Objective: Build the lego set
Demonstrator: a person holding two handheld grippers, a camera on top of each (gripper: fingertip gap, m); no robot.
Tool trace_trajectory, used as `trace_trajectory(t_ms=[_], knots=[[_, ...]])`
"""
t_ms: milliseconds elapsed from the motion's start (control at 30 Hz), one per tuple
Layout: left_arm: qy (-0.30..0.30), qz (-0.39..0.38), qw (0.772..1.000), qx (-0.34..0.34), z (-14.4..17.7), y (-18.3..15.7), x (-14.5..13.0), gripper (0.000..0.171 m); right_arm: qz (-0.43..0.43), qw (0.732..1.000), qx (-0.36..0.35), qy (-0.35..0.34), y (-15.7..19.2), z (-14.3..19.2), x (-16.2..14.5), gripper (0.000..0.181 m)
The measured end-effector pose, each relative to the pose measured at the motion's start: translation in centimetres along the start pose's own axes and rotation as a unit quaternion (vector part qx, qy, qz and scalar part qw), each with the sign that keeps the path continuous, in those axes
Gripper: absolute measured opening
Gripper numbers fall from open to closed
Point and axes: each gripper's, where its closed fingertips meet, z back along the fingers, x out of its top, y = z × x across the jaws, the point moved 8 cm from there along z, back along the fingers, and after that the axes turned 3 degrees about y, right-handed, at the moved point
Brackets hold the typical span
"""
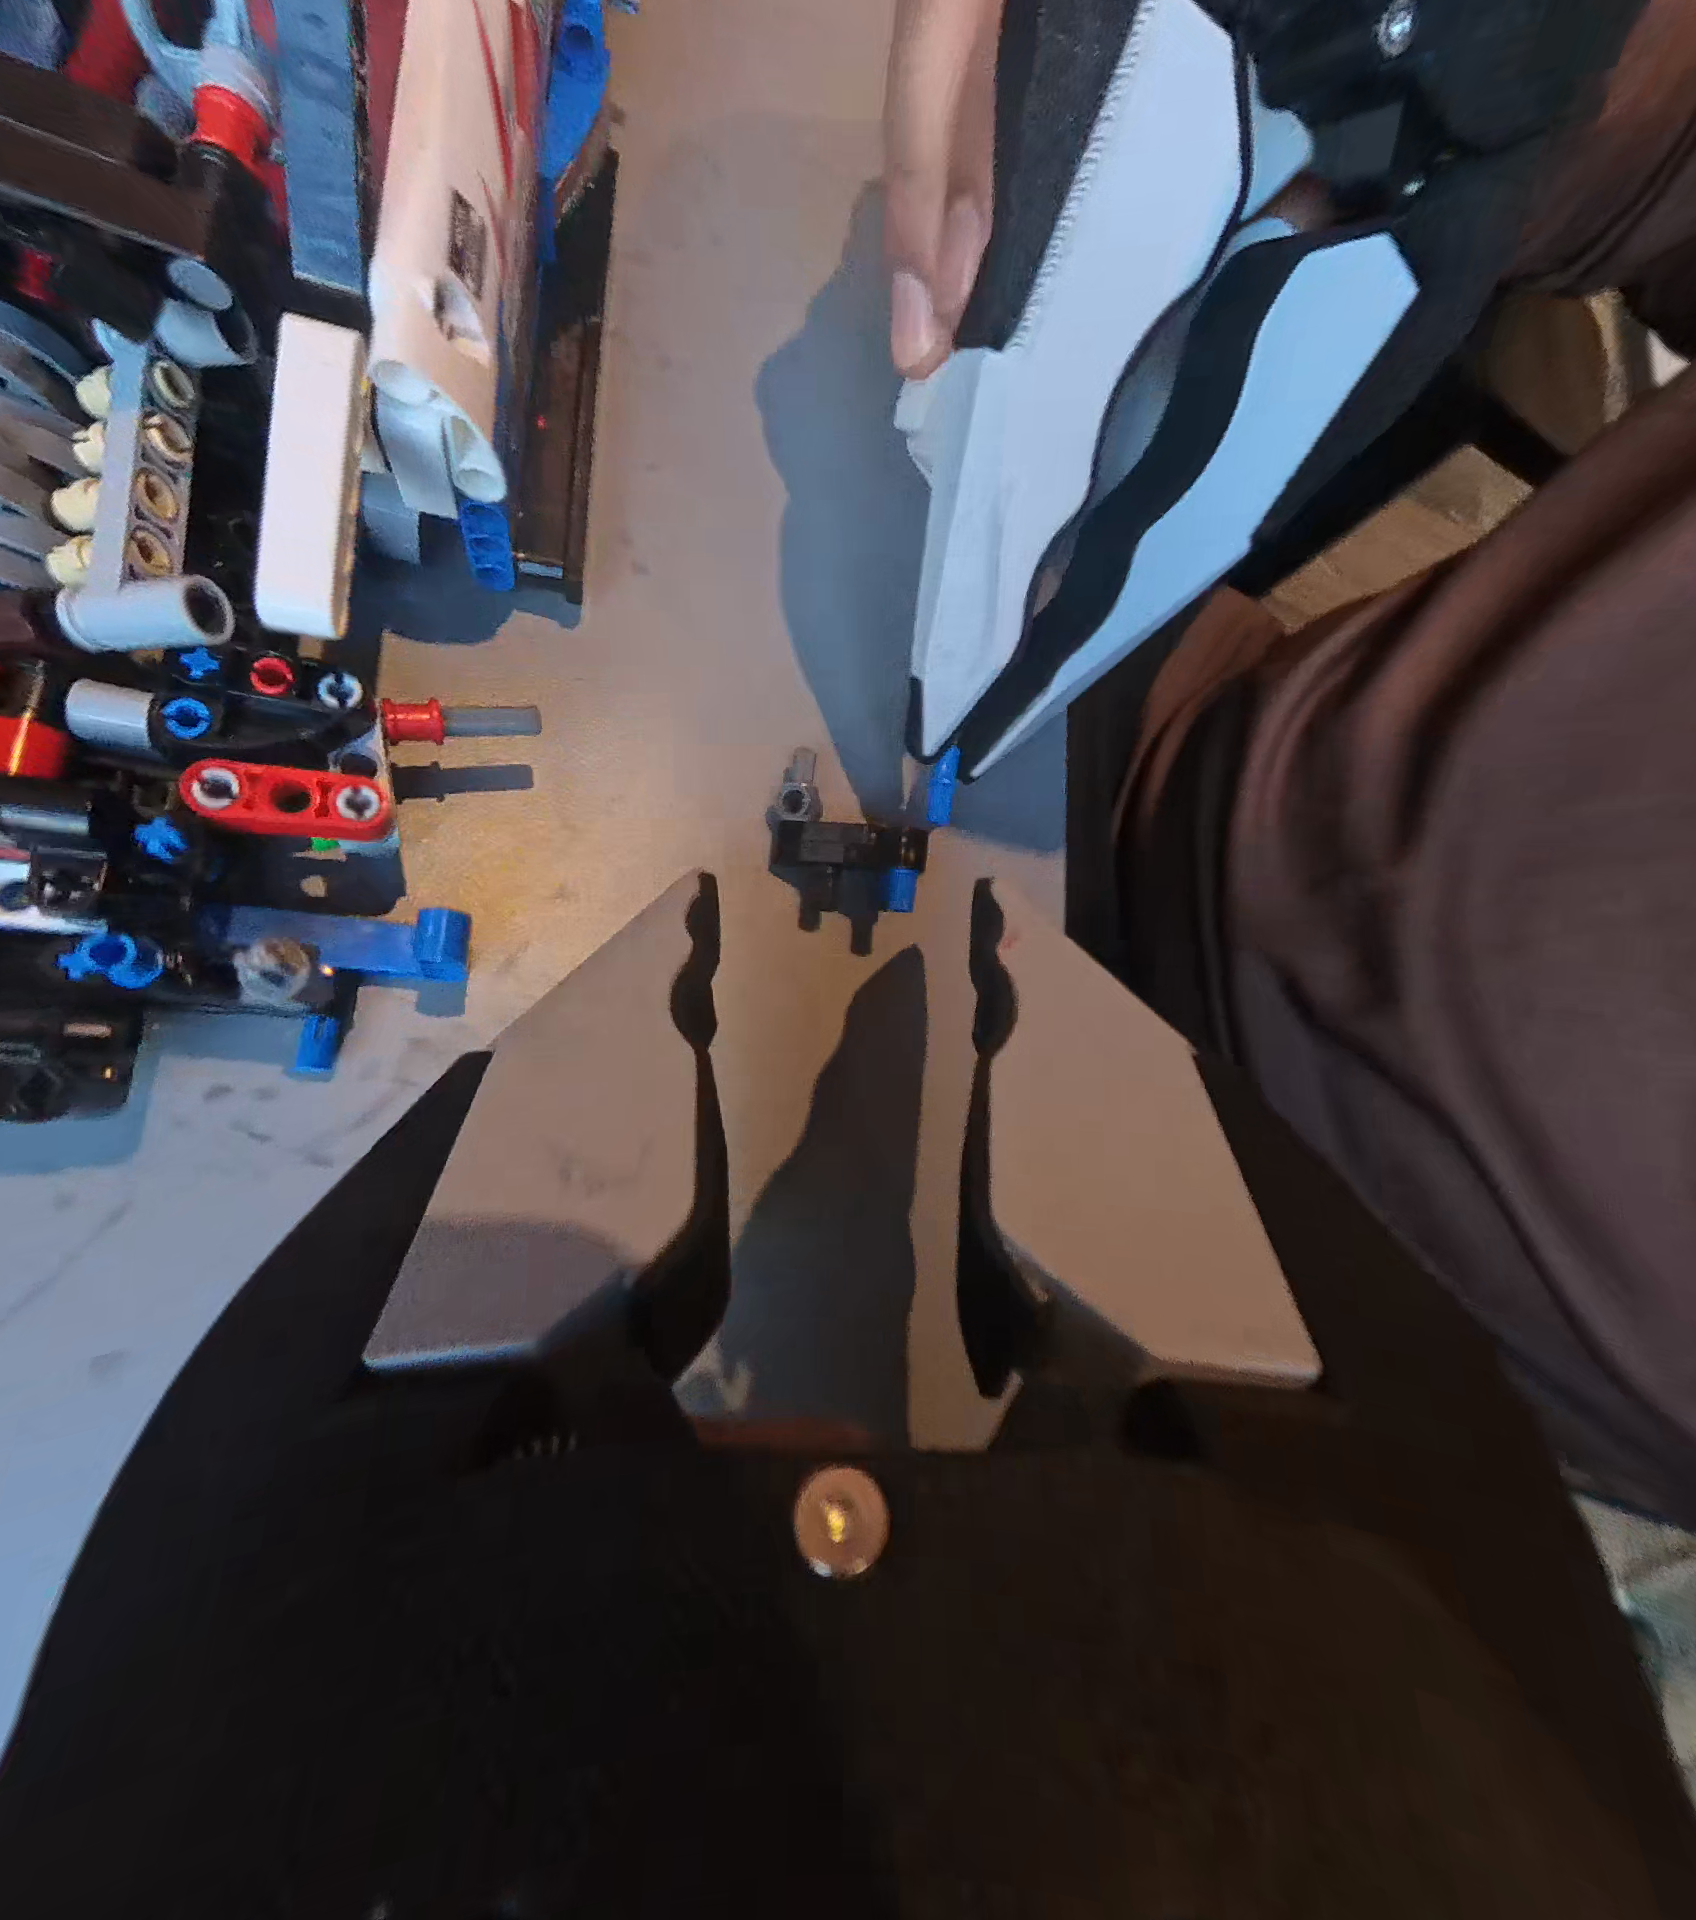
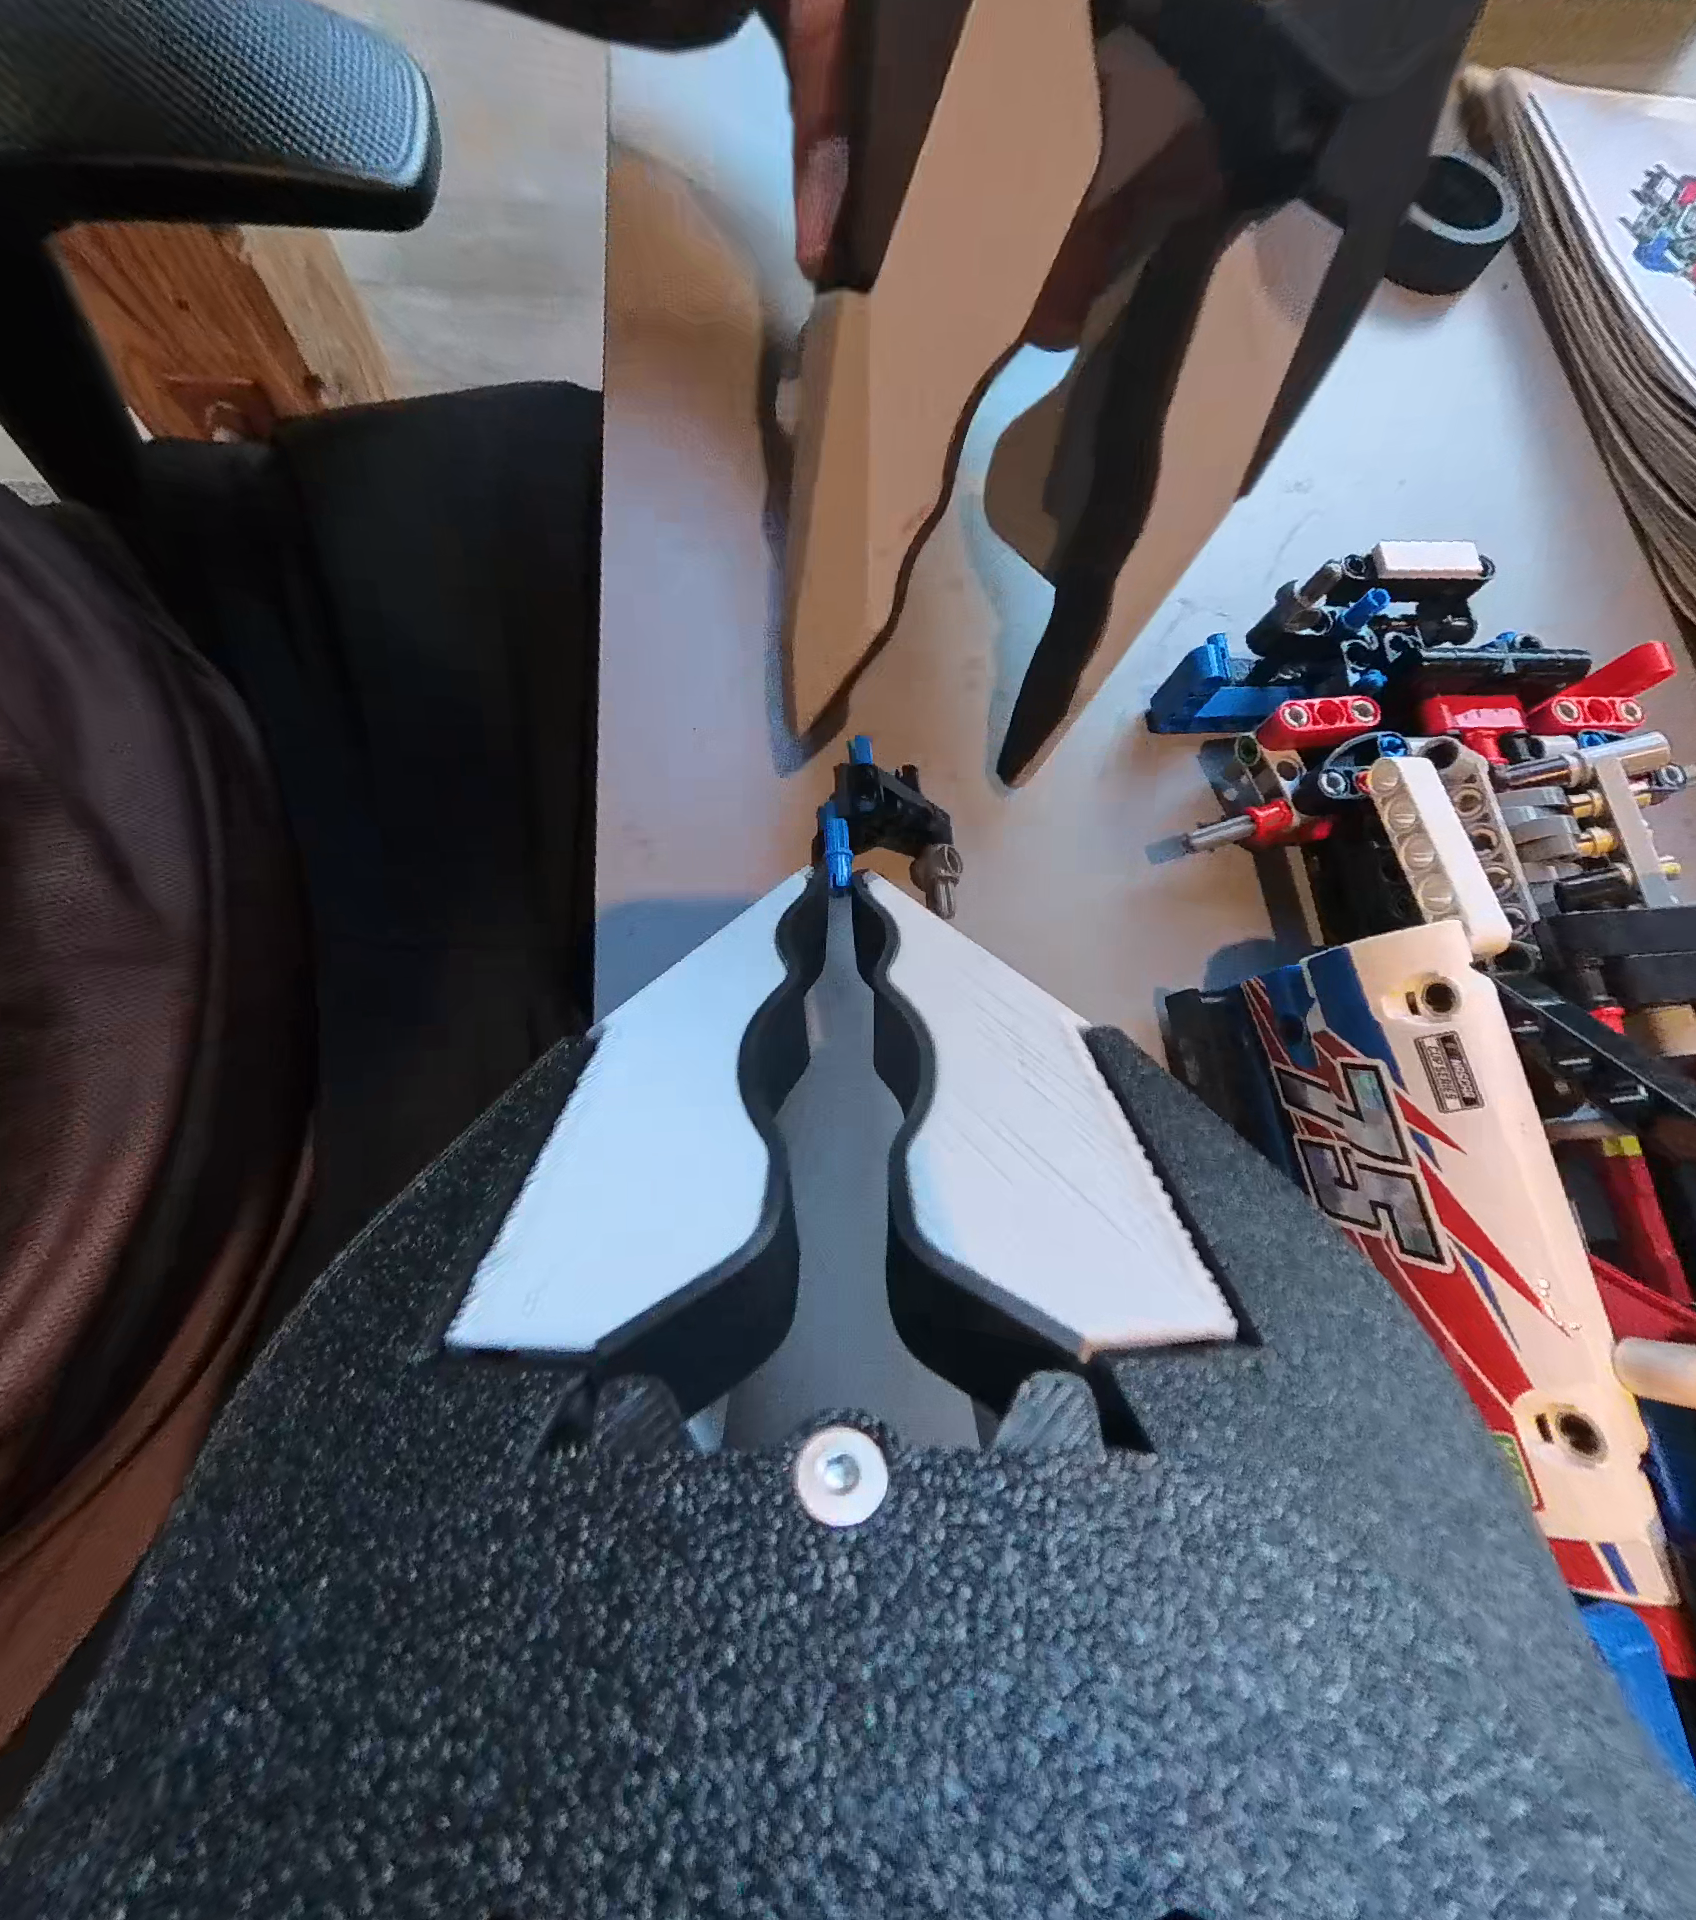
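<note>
The pale desk (image 2: pixel 1395 436) carried the half-built lego car (image 2: pixel 1509 935) along one side, with an instruction booklet (image 2: pixel 1675 312) beyond it. The left tool (image 1: pixel 839 899) hovered with fingers spread, empty. The right tool (image 2: pixel 836 878) was pinching a blue pin (image 2: pixel 835 850) at its tips. That pin met a small black lego assembly (image 1: pixel 844 847) lying between both tools.

Pale tabletop (image 2: pixel 1395 436) in warm light, black mesh office chair (image 2: pixel 148 94) beside its edge.
</note>
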Motion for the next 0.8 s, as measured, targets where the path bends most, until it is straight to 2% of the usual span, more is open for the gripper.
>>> trace_trajectory(t_ms=[200, 333, 400, 600, 800], knots=[[0.054, -0.022, 0.998, -0.029, -0.6, 0.8, 1.0, 0.045, 0.005, 1.0, -0.001, 0.009, -0.1, -0.5, -0.1, 0.004], [0.071, 0.006, 0.994, -0.077, -1.5, 0.6, 1.4, 0.03, 0.016, 1.0, -0.009, 0.019, -0.2, -0.8, -0.2, 0.004], [0.076, 0.01, 0.994, -0.081, -1.6, 0.3, 1.3, 0.028, 0.022, 0.999, -0.008, 0.024, 0.0, -1.0, -0.4, 0.004], [0.055, -0.001, 0.998, -0.006, -1.6, -1.2, 0.5, 0.028, 0.037, 0.999, -0.006, 0.029, 0.4, -1.0, -0.5, 0.004], [0.014, -0.103, 0.985, 0.135, -2.2, -3.7, -0.9, 0.025, 0.018, 1.0, 0.005, -0.011, 0.4, -0.1, 0.2, 0.004]])
